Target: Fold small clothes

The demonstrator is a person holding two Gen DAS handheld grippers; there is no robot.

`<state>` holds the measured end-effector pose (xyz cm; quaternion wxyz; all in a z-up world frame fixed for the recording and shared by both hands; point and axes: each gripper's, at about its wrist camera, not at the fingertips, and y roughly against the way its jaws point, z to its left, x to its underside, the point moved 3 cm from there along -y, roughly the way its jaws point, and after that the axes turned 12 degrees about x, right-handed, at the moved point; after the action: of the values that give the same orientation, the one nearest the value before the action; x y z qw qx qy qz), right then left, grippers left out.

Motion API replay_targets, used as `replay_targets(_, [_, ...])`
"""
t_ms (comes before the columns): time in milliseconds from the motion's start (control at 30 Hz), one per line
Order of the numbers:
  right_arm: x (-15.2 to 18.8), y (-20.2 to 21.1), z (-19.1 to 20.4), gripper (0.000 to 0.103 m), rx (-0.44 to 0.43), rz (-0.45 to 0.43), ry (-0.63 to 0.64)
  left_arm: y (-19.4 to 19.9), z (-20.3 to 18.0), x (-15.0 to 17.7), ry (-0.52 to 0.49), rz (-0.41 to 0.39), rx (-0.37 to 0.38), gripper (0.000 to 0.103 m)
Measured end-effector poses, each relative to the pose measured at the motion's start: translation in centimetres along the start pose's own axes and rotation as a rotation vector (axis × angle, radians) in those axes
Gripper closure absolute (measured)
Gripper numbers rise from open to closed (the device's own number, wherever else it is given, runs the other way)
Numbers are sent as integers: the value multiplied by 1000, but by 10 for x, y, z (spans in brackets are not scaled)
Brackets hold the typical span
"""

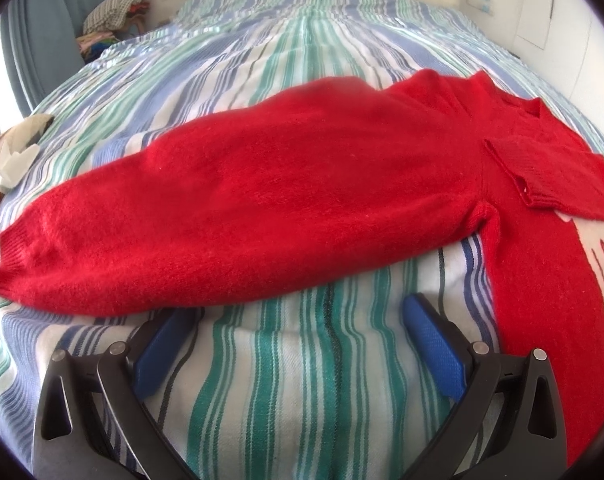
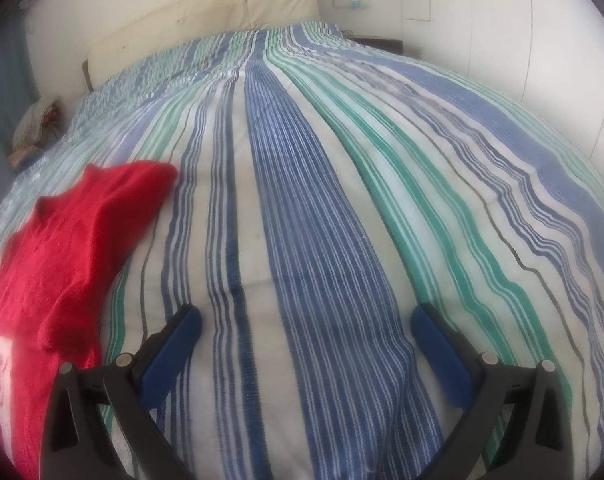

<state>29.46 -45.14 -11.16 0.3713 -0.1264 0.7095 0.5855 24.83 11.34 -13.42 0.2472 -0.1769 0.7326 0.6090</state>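
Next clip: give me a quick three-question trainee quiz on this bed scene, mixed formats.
1. True or false: the left tool is shut on the red sweater.
2. The long sleeve in the left wrist view lies: A) folded over the body, B) spread out on the striped bedspread, C) hanging off the bed.
3. Fill in: the right tool holds ____.

Key: 1 false; 2 B; 3 nothing.
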Motion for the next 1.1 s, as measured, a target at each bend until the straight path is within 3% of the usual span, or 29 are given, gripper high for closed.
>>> replay_targets(233, [0, 1, -3, 0, -32, -9, -23, -1, 0, 0, 4, -10, 1, 0])
replay_targets(400, [0, 1, -4, 0, -50, -18, -37, 6, 6, -3, 64, 56, 54, 0])
replay_targets(500, [0, 1, -4, 0, -50, -18, -37, 34, 8, 0, 148, 54, 122, 1])
replay_targets(567, [0, 1, -4, 0, -51, -18, -38, 65, 14, -7, 150, 0, 182, 1])
replay_targets(667, [1, 2, -3, 0, -52, -19, -39, 111, 58, -31, 176, -111, 115, 0])
replay_targets(733, [1, 2, -4, 0, -52, -19, -39, 126, 109, -46, 257, -148, 56, 0])
replay_targets(800, [1, 2, -3, 0, -53, -20, -39, 120, 165, -54, 355, -138, 58, 1])
replay_targets(867, [1, 3, -4, 0, -56, -22, -42, 101, 212, -51, 453, -63, 48, 2])
replay_targets(900, [1, 3, -4, 0, -57, -23, -43, 88, 228, -47, 482, -14, 63, 3])
replay_targets(967, [2, 3, -4, 0, -54, -23, -41, 67, 246, -35, 524, 32, 85, 15])
replay_targets(1000, [2, 3, -4, 0, -51, -23, -38, 60, 250, -28, 541, 54, 81, 29])
replay_targets(1100, [1, 3, -3, 0, -46, -21, -34, 55, 243, -25, 523, 40, 125, 43])
